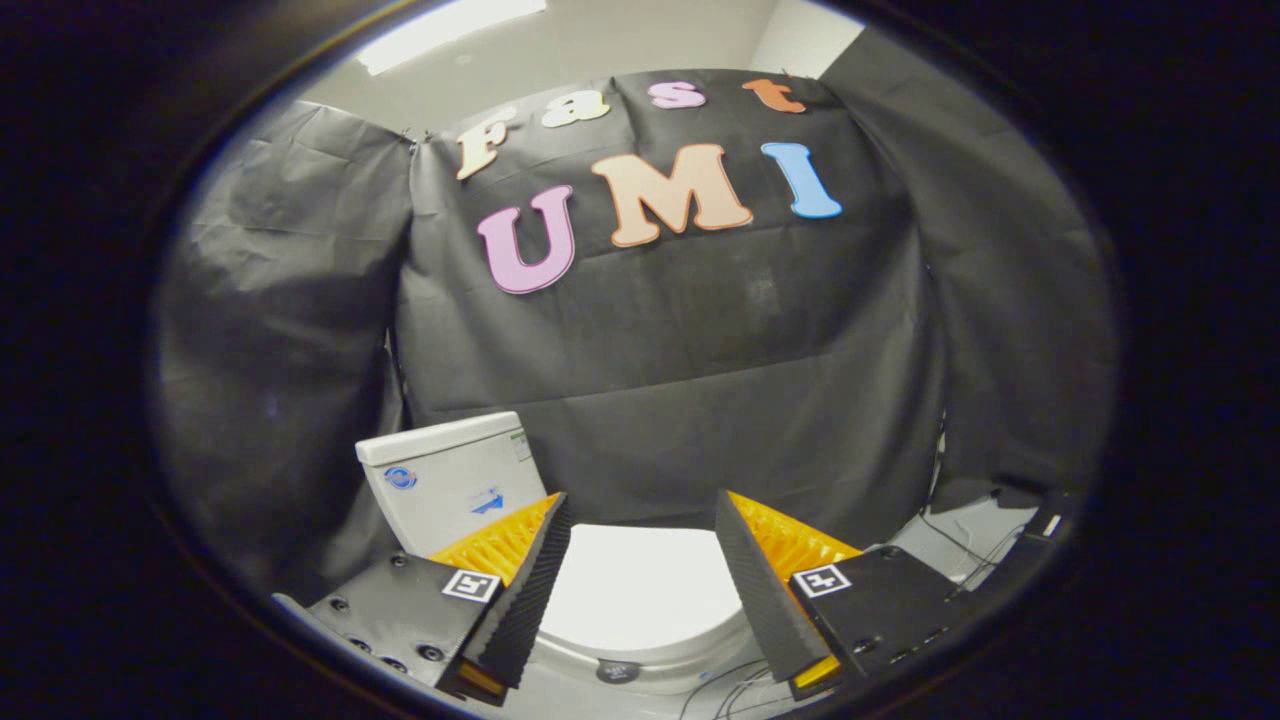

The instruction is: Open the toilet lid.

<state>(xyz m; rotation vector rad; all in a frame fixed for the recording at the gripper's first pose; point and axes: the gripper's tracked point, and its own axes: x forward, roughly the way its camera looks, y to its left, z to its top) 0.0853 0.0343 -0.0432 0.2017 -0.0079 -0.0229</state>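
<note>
Now, gripper (643,560): your fingers stand wide apart, holding nothing.
Lid: the white glossy plastic toilet lid (645,585) looks stiff, slippery, light.
Hold: probably hook under its front edge.

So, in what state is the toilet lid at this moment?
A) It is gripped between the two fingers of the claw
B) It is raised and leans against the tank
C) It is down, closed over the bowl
C: the toilet lid lies flat over the bowl, seen between the fingers of the open claw, which hangs above without touching it; the tank stands behind.
</note>
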